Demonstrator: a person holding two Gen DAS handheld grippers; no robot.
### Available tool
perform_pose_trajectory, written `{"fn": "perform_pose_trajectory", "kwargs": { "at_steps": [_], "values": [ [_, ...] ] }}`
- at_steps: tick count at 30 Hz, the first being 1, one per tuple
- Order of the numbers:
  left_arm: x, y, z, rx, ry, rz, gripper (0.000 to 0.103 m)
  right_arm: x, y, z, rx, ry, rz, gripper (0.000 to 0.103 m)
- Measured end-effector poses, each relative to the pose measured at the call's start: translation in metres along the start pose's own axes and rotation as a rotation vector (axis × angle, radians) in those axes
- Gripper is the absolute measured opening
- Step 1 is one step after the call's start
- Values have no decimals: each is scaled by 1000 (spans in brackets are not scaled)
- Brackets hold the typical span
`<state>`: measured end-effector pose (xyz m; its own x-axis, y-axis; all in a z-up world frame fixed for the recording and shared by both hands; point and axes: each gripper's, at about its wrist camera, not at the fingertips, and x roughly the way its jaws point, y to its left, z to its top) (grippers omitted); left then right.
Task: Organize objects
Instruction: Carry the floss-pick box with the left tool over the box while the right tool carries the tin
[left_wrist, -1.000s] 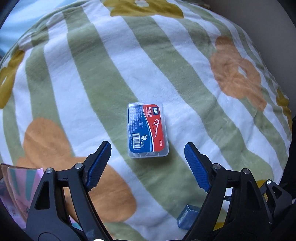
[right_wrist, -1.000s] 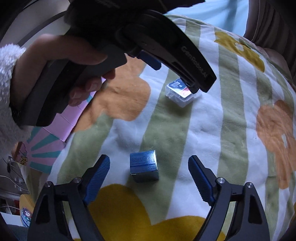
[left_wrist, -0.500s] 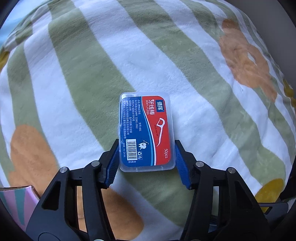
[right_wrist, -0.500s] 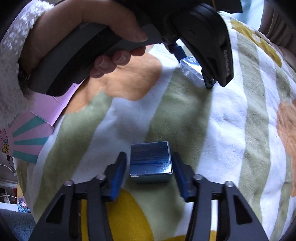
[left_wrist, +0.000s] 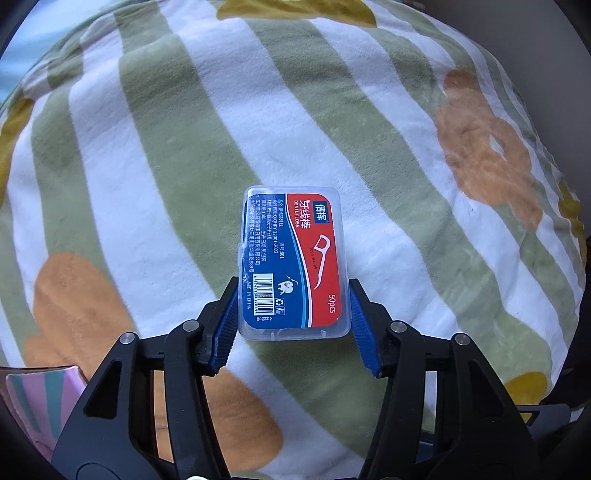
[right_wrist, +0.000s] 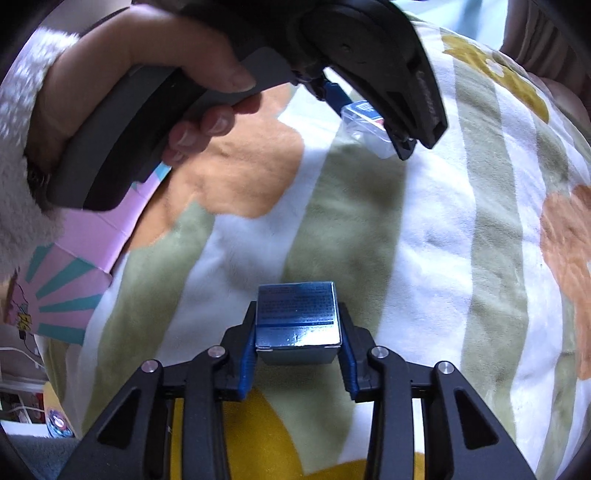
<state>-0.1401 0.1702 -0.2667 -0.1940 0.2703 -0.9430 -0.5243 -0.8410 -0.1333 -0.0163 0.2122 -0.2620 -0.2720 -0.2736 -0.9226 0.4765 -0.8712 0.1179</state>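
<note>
A clear plastic dental floss box (left_wrist: 293, 258) with a red and blue label sits between the blue pads of my left gripper (left_wrist: 293, 321), which is shut on its near end above the striped blanket (left_wrist: 184, 147). In the right wrist view, my right gripper (right_wrist: 297, 350) is shut on a small shiny blue box (right_wrist: 298, 317). That same view shows the left gripper (right_wrist: 364, 110) from the side, held by a hand (right_wrist: 147, 62), with the floss box (right_wrist: 364, 122) in its pads.
The blanket (right_wrist: 424, 221) has green and white stripes with orange and yellow flowers. A pink and teal paper box (right_wrist: 70, 273) lies at the blanket's left edge, also seen as the paper box (left_wrist: 40, 391) at lower left. Cables and clutter (right_wrist: 22, 406) lie on the floor.
Both grippers came down from open and shut, the left on the floss box, the right on the blue box. The floss box now looks lifted off the blanket.
</note>
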Motion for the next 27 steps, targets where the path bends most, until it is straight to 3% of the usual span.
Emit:
{"fn": "perform_pose_trajectory", "kwargs": {
  "at_steps": [13,27],
  "values": [
    [-99,-1,7,-64,-140,29,52,-83,-23,38,137,-62,-87,35],
    [-242,6,-69,-245,-267,170,52,-189,-9,74,214,-139,-141,35]
  ]
}}
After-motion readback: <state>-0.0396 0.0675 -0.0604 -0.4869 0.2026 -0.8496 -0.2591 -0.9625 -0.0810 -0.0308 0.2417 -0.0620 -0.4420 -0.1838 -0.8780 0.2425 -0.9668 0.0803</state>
